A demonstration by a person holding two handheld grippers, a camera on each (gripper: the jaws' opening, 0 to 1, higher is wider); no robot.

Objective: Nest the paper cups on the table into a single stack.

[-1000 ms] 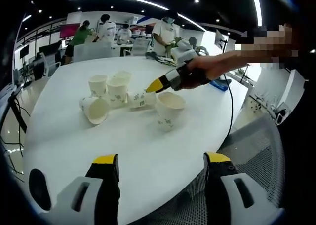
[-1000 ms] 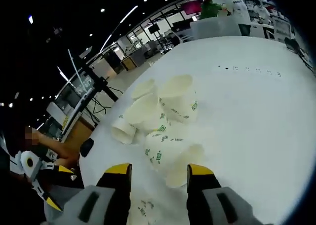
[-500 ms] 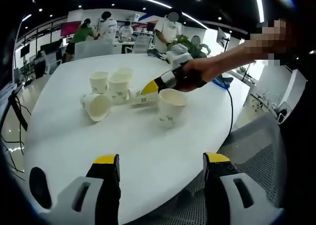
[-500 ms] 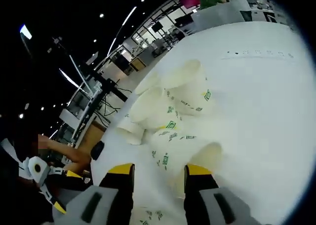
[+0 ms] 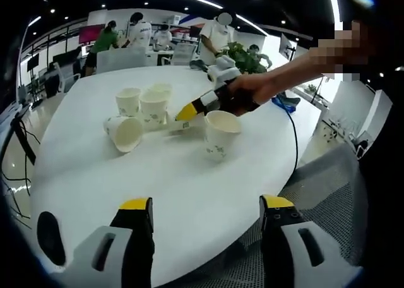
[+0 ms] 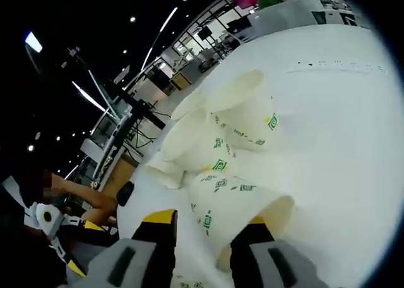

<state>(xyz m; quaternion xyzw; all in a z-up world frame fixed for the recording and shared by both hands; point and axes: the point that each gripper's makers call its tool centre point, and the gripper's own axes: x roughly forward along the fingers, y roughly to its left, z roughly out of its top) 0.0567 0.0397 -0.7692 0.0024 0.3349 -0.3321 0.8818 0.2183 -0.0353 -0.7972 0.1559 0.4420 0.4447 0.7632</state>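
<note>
Your right tongs (image 6: 202, 237) pinch a lying paper cup (image 6: 243, 203) before the cup cluster (image 6: 218, 133); your left tongs (image 5: 206, 212) hang spread above the bench (image 5: 189, 193).

Matt white paper cups (image 5: 140, 111) with green print, smooth white table (image 5: 95, 174)

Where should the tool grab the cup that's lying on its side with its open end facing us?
Probably by the rim. That tipped cup lies on the white table with its mouth turned toward the left tool. Coming in from that open side, one jaw could slip inside and one outside, pinching the thin wall rather than the round body.
</note>
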